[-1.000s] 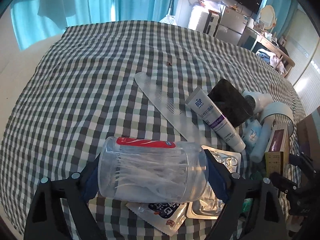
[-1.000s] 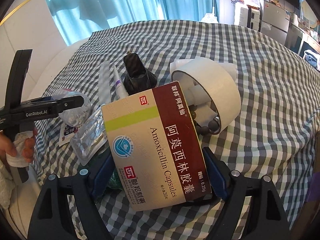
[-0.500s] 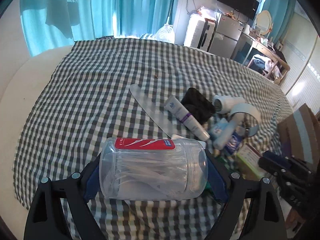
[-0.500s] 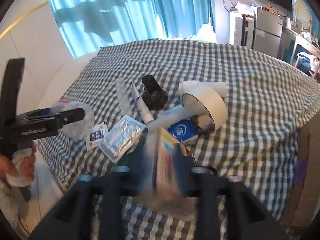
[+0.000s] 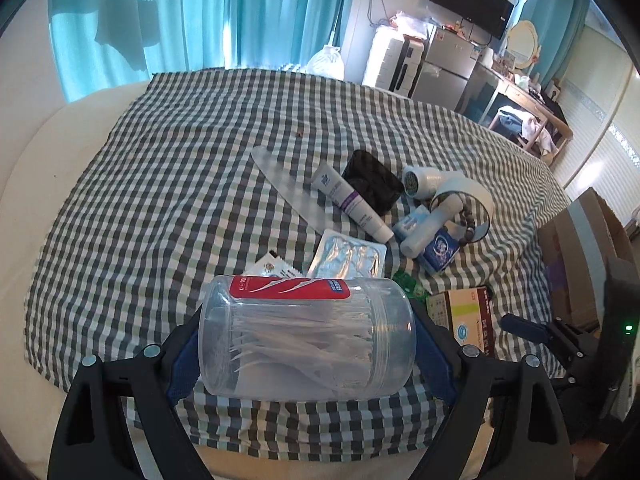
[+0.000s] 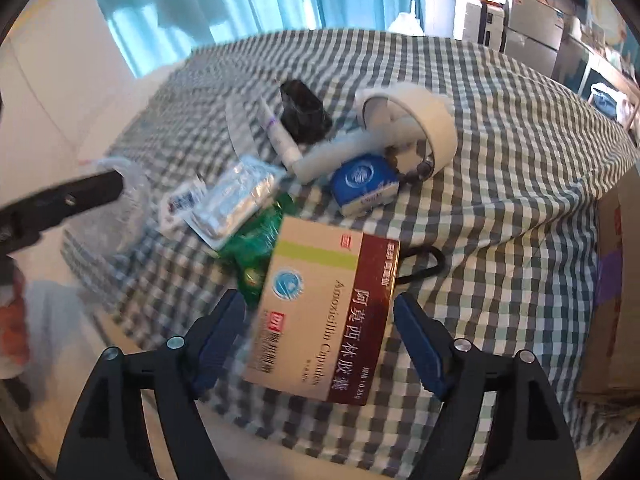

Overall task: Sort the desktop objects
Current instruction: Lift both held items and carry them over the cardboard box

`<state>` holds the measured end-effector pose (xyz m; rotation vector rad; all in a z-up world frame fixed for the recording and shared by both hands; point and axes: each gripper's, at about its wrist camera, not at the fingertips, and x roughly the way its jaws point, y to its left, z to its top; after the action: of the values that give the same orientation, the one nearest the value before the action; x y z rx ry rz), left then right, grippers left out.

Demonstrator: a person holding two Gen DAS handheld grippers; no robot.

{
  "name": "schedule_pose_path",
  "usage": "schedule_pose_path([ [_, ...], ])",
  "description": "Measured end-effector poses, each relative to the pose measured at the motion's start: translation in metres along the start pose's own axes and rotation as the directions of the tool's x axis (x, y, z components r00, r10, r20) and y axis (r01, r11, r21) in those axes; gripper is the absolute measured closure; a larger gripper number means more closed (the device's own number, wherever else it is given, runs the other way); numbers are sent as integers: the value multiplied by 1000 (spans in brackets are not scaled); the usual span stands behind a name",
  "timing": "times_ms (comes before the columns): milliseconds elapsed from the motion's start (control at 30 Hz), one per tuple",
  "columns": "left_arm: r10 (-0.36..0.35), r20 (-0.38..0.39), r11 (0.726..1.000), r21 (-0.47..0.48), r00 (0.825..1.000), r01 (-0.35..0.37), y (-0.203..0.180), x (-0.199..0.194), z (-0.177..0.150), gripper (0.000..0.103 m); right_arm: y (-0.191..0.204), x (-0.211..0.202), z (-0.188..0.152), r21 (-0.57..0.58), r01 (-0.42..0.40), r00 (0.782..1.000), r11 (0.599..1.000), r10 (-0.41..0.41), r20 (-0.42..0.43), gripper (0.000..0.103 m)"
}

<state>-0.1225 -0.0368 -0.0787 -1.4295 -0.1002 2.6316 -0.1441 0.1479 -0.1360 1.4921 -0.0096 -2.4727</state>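
1. Holding: left gripper [image 5: 306,344] is clamped on the clear floss-pick jar [image 5: 306,334], pads pressed on its two ends. Jar lies on its side, long axis running across the jaws, raised above the near edge of the checked cloth [image 5: 168,184].
2. Right gripper [image 6: 318,340] has its jaws opening. The amoxicillin box [image 6: 322,308] sits between the blue pads [image 6: 418,346], with a visible gap on both sides, so it is not gripped. Box looks to be lying on the cloth near the table edge; frame is blurred, so contact is not certain.
3. Key relation: the box's long axis runs roughly along the right gripper's pointing line, slightly skewed, narrow width across the jaws. Closing straight in would catch the long sides.
4. Right hand is the nearer one to the box; in the left view it lies just right of the jar [image 5: 472,318].
5. Remaining clutter sits further up the cloth: foil blister pack [image 6: 236,200], green sachet [image 6: 260,248], blue tissue pack [image 6: 364,184], tape roll [image 6: 424,128], tube [image 5: 350,204].
6. Judgement: the jar is in transit to wherever it gets sorted; the box is either just released or needs a regrip.
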Motion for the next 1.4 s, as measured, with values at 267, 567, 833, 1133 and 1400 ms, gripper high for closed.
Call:
schedule_pose_path([
  [267, 6, -37, 1000, 16, 999, -5, -5, 10, -5, 12, 0, 33, -8, -2, 28, 991, 1000, -28, -129, 25],
  [567, 4, -17, 999, 44, 1000, -3, -16, -5, -3, 12, -1, -5, -4, 27, 19, 1000, 999, -19, -11, 27],
  [833, -11, 39, 998, 67, 999, 9, -39, -40, 11, 12, 1, -76, 3, 40, 0, 991, 999, -6, 133, 27],
  [1133, -66, 83, 995, 75, 994, 60, -95, -71, 28, 12, -35, -160, 0, 119, 0, 953, 993, -35, 300, 26],
  [1400, -205, 106, 952, 253, 973, 173, -193, -81, 42, 12, -115, -223, -19, 319, 13, 917, 948, -139, 375, 26],
])
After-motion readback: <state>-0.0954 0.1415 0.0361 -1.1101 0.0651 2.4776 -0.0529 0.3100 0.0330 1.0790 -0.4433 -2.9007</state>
